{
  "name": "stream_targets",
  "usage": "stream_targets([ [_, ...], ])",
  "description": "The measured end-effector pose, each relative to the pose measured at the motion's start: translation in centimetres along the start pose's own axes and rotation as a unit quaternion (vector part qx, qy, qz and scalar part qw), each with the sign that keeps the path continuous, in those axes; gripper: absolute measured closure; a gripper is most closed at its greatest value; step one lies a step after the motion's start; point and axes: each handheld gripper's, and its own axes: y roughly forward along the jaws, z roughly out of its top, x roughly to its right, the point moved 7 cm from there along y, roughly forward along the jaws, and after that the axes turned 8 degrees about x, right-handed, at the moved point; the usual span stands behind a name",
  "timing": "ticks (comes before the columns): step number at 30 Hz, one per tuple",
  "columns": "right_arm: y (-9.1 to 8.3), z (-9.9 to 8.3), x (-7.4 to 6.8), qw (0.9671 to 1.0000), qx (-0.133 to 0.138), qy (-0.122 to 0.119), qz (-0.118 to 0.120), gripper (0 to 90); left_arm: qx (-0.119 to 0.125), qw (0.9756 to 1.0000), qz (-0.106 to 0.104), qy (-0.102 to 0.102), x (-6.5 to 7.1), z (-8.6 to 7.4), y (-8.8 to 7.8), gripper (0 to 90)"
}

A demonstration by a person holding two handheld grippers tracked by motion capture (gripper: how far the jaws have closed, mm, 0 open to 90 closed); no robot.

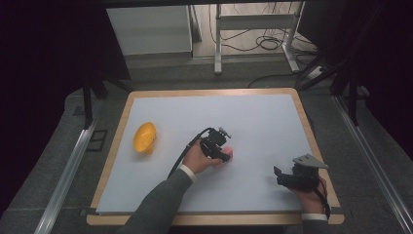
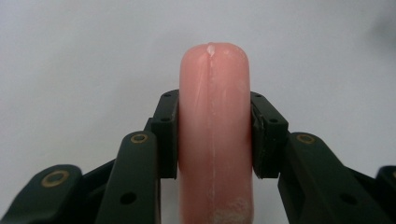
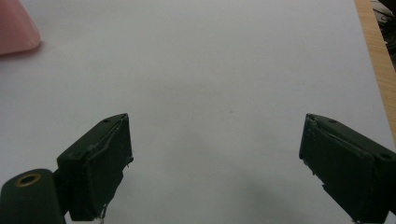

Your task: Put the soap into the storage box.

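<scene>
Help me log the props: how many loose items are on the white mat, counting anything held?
2. A yellow bowl lies tipped at the mat's left side, untouched. A pink sausage-shaped piece is clamped in the left gripper near the middle.

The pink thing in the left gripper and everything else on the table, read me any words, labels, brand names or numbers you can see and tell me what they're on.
None: no readable text.
Pink sausage-shaped object, clamped in the left gripper: pale scuffs and a seam line, no lettering.
Yellow bowl: plain.
White table sheet: blank.
Right gripper, open: black jaws, unmarked.
</scene>
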Motion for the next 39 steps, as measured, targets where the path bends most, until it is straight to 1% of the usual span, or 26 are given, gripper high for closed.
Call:
stream_targets([
  [5,0.0,0.0,0.1,1.0000,0.000,0.000,-0.003,9.0,0.011,0.9999,-0.003,-0.006,-0.5,-0.2,-0.8,60.6],
  [6,0.0,0.0,0.1,1.0000,0.000,0.000,-0.003,9.0,0.013,0.9999,0.000,-0.007,-0.9,-0.3,-1.3,60.6],
  [8,0.0,0.0,0.1,1.0000,0.000,0.000,-0.003,9.0,0.015,0.9998,0.002,-0.008,-1.2,-0.5,-1.7,60.5],
  [10,0.1,-0.1,0.1,1.0000,-0.001,-0.001,-0.004,9.0,0.017,0.9998,0.003,-0.010,-1.4,-0.6,-1.9,60.5],
  [12,0.1,-0.1,0.0,1.0000,-0.002,0.000,-0.003,9.0,0.020,0.9997,0.006,-0.014,-1.9,-1.0,-2.4,60.5],
  [15,0.2,-0.2,0.0,1.0000,-0.004,-0.002,-0.004,9.0,0.024,0.9995,0.008,-0.018,-2.3,-1.3,-2.8,60.5],
  [24,0.3,-0.3,-0.1,1.0000,-0.007,-0.004,-0.004,9.0,0.031,0.9992,0.010,-0.024,-2.9,-1.7,-3.5,60.6],
  [27,0.3,-0.3,0.0,1.0000,-0.006,-0.005,-0.004,9.0,0.039,0.9989,0.013,-0.023,-3.1,-1.7,-4.2,60.6],
  [32,0.2,-0.2,-0.1,1.0000,-0.004,-0.006,-0.005,9.0,0.046,0.9985,0.017,-0.024,-3.2,-1.9,-4.8,60.6],
  [39,0.2,-0.1,-0.2,1.0000,-0.001,-0.006,-0.005,9.0,0.053,0.9977,0.028,-0.029,-4.1,-2.3,-6.2,60.6],
])
